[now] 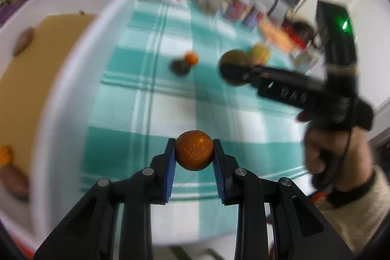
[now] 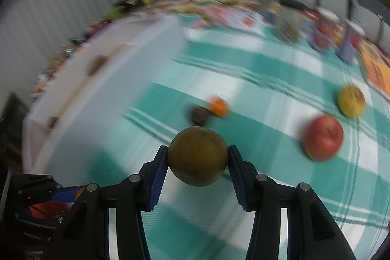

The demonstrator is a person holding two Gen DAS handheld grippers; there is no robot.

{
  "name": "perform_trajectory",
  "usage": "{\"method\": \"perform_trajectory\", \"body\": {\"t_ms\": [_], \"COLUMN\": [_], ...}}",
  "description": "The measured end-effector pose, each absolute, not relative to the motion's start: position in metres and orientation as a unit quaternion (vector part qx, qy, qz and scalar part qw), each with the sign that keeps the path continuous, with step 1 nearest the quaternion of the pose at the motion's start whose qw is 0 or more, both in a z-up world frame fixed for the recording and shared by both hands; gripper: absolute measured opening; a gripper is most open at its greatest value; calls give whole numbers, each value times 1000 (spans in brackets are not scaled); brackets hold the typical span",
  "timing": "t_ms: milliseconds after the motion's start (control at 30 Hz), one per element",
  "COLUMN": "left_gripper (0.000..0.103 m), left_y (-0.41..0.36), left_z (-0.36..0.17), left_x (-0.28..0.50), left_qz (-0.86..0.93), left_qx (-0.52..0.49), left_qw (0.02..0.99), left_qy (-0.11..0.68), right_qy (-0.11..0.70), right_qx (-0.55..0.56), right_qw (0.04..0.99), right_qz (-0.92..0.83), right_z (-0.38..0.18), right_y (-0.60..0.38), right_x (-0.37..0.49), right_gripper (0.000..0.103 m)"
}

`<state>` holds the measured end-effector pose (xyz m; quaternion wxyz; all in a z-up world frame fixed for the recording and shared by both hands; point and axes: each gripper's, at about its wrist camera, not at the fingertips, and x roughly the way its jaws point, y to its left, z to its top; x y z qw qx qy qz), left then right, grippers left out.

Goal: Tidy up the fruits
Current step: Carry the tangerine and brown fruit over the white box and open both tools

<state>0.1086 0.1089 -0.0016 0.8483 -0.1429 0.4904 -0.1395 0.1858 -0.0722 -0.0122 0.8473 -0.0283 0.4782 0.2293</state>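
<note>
So both hands are loaded right now: the left gripper (image 1: 194, 154) is pinching a small orange (image 1: 194, 150) right at the fingertips, pads pressed on either side of it, and the right gripper (image 2: 198, 160) is clamped around a brownish-green round fruit (image 2: 198, 158) the same way, also out near the tips. Both fruits look lifted clear of the checked tablecloth (image 1: 170, 101), so my read is we're in the carry-to-the-box part. Since neither fruit sits deep in the pads, I'd keep the squeeze steady and avoid jerky swings or they could roll out. The white box (image 1: 73, 89) with the tan bottom sits off to the left and already has a few fruits inside, so the smart move is to clear its tall rim before going over, then lower into a bare patch of the floor rather than onto what's already there. The two grippers are fairly near each other, so going in one at a time seems safer. Plenty of open cloth in the middle; left on the table are another orange (image 2: 218, 106) beside a dark fruit (image 2: 199, 115), a red apple (image 2: 324, 137) and a yellow one (image 2: 352, 101).
</note>
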Motion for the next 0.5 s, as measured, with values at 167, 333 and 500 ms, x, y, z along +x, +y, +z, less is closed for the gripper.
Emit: {"method": "perform_trajectory", "body": {"t_ms": [167, 333, 500], "left_gripper": [29, 29, 30], "left_y": [194, 262, 280], "left_z": [51, 14, -19], "left_x": [88, 95, 101], "left_qz": [-46, 65, 95], "left_qx": [-143, -137, -137], "left_qw": [882, 863, 844], "left_qy": [447, 482, 510], "right_qy": [486, 520, 560], "right_qx": [4, -28, -73], "right_qw": [807, 770, 749], "right_qz": [335, 368, 347], "right_z": [36, 17, -24], "right_y": [23, 118, 164], "right_x": [181, 180, 186], "right_gripper": [49, 49, 49]}}
